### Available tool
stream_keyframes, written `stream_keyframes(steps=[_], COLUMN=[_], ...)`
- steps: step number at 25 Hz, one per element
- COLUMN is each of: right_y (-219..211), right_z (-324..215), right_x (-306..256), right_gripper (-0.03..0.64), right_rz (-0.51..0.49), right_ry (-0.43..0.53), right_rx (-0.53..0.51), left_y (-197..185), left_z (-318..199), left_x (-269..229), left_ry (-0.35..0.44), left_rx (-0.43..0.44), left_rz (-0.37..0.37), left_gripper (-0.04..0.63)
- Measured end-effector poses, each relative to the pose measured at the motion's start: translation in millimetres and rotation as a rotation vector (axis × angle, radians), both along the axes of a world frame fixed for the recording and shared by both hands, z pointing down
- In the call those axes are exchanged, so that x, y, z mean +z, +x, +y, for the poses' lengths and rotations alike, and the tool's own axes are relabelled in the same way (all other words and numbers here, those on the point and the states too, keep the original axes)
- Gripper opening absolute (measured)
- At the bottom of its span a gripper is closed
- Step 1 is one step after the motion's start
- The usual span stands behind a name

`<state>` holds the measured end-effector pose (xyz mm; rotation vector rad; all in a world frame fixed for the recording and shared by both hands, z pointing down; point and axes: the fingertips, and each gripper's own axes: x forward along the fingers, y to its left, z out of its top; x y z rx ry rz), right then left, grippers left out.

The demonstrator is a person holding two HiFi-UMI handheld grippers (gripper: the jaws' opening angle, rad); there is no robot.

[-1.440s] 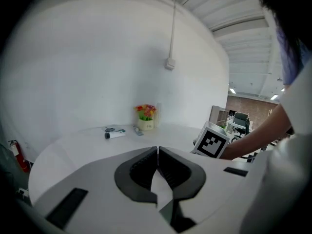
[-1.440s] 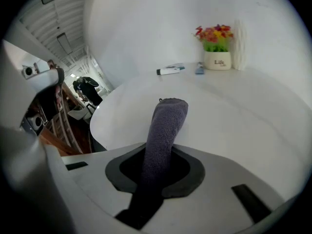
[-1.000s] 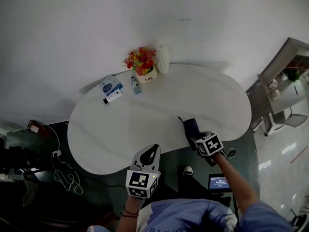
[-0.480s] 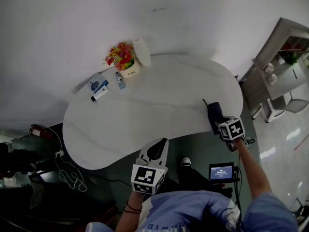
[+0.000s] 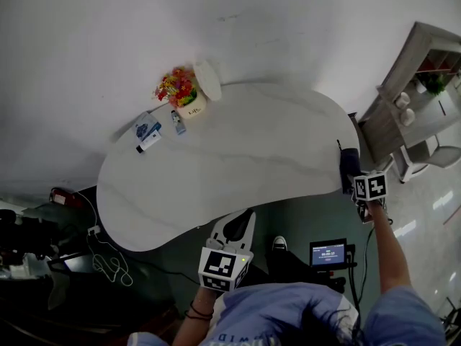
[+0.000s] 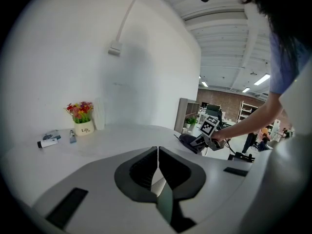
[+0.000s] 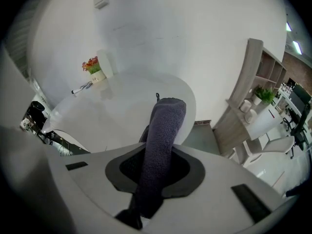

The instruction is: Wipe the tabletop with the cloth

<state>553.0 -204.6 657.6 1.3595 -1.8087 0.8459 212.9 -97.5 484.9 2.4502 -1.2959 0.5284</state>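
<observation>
Dark cloth (image 5: pixel 347 163) at the table's (image 5: pixel 238 157) 3 o'clock edge
The right gripper (image 5: pixel 351 180) pinches it; the left gripper (image 5: pixel 241 222), jaws pressed together, sits at 6 o'clock.

A: What sort of place are we in?

B: We take it for an open office: 1 curved white worktop (image 5: pixel 238 157) against a plain wall (image 5: pixel 216 20), a flower pot (image 5: pixel 191 105) on it, a wooden shelf unit (image 5: pixel 400 78) with plants (image 5: pixel 434 85) beside it, strip lights (image 6: pixel 262 79) overhead and a brick wall (image 6: pixel 224 95) far back.

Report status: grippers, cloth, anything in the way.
Left gripper shut, empty. Right gripper shut on cloth at table edge. Flower pot, tube at far end.
</observation>
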Motion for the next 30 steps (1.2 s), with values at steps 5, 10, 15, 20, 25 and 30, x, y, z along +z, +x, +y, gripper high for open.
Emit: stream_keyframes(steps=[5,10,15,20,25,30], right_y=[18.6,6.0,-32.3,-73.9,-109.0,-143.4], right_z=[-0.4,3.3,10.9,38.3,59.2,93.1], right_x=[-1.0,-12.8,-33.3,-50.6,-81.0,-116.1], right_gripper=[0.075,0.075,0.075,0.075,0.075,0.075], right_rz=[0.004,-0.056,-0.172,-0.274,-0.335,-0.327], right_ry=[0.007,0.039,0.088,0.113,0.141,0.195], right_rx=[0.041,0.047,0.023,-0.004,-0.002,-0.032], left_y=[-9.7,-16.2,-23.1,-25.6,-33.5,-50.3], left_z=[2.4,10.8,18.1,31.2,40.7,60.9], left_x=[-0.4,1.1,7.5,11.4,8.8,-2.0], left_ry=[0.002,-0.015,-0.041,-0.055,-0.050,-0.019], left_rx=[-0.044,-0.091,-0.121,-0.135,-0.112,-0.116], left_rz=[-0.010,0.002,-0.011,-0.006,-0.002,0.013], left_gripper=[0.017,0.017,0.017,0.017,0.017,0.017])
